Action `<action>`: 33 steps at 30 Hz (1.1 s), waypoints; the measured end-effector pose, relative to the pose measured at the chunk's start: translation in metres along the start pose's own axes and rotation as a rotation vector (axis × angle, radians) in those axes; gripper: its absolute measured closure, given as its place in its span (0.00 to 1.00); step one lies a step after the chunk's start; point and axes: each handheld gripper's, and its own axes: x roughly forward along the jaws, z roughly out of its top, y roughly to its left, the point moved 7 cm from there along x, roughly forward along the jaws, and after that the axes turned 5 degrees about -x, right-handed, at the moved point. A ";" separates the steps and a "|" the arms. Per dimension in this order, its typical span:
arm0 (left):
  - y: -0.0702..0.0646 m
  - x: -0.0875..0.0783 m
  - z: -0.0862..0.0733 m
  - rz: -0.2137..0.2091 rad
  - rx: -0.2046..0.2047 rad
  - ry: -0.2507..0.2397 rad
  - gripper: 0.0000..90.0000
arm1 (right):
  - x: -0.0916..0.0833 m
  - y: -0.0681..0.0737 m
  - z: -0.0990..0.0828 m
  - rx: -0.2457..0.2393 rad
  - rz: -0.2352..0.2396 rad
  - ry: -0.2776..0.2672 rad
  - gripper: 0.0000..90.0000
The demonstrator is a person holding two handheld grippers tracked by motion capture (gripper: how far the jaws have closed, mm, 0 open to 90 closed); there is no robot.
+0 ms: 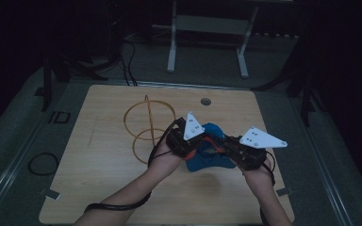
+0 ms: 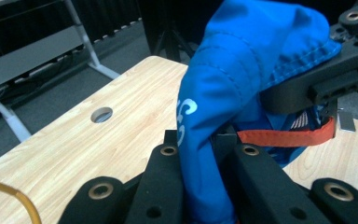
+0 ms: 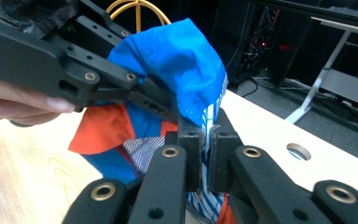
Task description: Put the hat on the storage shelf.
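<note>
Pinching blue cloth between both grippers' fingers.

left tool clamped, right tool clamped

We are working with bare forearms, no sleeves showing. Each hand is carrying a black gripper: the left gripper and the right gripper are each wearing a pale grey three-cornered plate dotted with small holes. Brass-ringed screws are studding the flat black jaws. A black cable is trailing from the left one.
</note>
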 end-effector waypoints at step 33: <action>-0.006 -0.044 0.010 -0.379 0.302 -0.317 0.97 | -0.070 0.005 -0.004 0.068 0.114 -0.087 0.61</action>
